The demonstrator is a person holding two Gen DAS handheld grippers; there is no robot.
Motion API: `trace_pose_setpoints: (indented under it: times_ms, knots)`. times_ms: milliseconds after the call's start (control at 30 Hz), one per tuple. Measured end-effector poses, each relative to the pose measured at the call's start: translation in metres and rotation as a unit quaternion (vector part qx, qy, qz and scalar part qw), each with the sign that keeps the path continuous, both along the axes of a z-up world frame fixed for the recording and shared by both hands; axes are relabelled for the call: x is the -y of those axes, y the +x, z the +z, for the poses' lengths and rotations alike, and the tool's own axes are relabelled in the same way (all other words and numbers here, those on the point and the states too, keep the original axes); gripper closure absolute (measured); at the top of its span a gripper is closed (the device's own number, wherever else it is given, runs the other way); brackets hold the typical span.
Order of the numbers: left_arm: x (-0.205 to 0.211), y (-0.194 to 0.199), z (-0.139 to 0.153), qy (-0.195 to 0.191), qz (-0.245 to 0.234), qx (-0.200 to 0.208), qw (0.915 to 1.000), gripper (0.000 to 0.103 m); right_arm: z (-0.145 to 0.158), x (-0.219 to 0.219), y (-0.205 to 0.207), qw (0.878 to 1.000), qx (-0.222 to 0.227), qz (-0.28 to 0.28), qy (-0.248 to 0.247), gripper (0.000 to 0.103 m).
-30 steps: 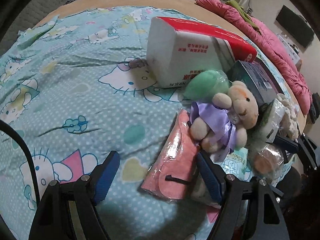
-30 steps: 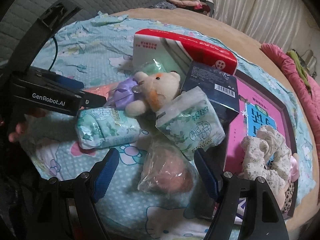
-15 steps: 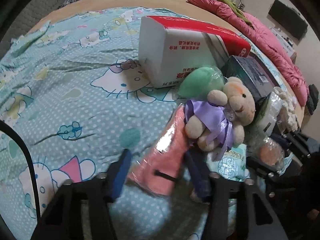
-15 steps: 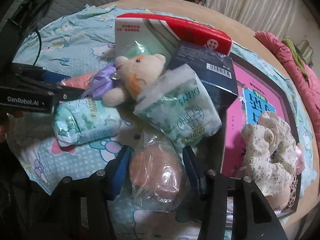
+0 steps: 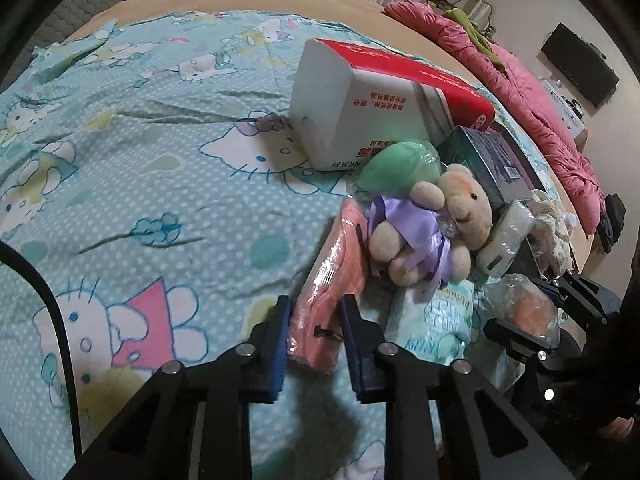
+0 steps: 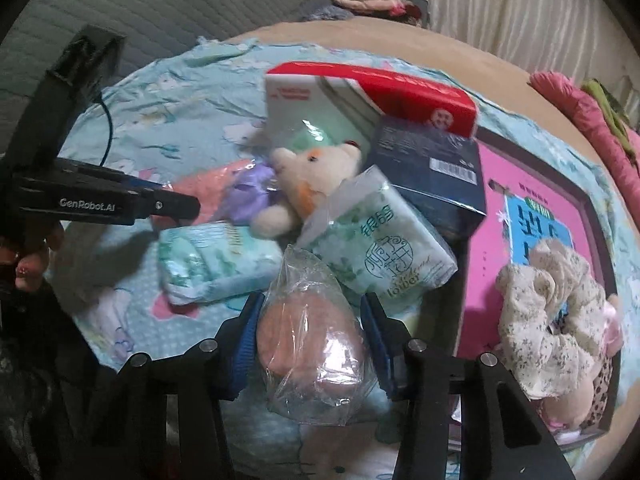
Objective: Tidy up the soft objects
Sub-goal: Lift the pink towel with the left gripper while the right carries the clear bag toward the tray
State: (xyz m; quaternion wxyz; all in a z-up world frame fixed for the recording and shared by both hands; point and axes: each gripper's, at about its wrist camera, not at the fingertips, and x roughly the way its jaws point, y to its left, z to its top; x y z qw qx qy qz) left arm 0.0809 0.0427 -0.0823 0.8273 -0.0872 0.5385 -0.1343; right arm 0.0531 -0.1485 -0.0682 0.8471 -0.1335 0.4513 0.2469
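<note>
Closed in from wide a second ago, both at once: left gripper [image 5: 314, 330] now narrowed onto the near end of the pink cloth packet [image 5: 332, 280], blue pads pressing its wrapper on either side; right gripper [image 6: 311, 346] drawn in around the bagged peach puff [image 6: 310, 340], pads against the crinkled plastic, though whether squeezing firmly or just touching cannot be told. Looks like two grasps being made, nothing lifted yet — both items still lying on the cartoon-print sheet [image 5: 140, 168] in the pile. Packet wedged just beside and partly under the plush bear [image 5: 436, 224], with the green puff [image 5: 400, 168] behind and a tissue pack [image 5: 436, 316] touching on the right; likely to drag the bear when pulled. Puff sits in front of the second tissue pack [image 6: 380, 248], near the pink tray [image 6: 476, 264] holding scrunchies [image 6: 552, 312] — probably where the soft things belong.
</note>
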Motion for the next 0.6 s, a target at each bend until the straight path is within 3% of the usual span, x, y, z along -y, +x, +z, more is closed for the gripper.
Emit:
trace_pose_setpoints:
  times_ms: [400,600]
  knots:
    - [-0.014,-0.023,0.014,-0.012,0.035,0.002,0.9993,0.085,0.019,0.003,-0.012,0.999,0.031,0.005,0.035,0.053]
    - [-0.014,-0.03,0.032,-0.006,0.05,0.024,0.9985,0.086,0.03,0.013,-0.013,0.997,0.042,-0.002,0.061,0.053]
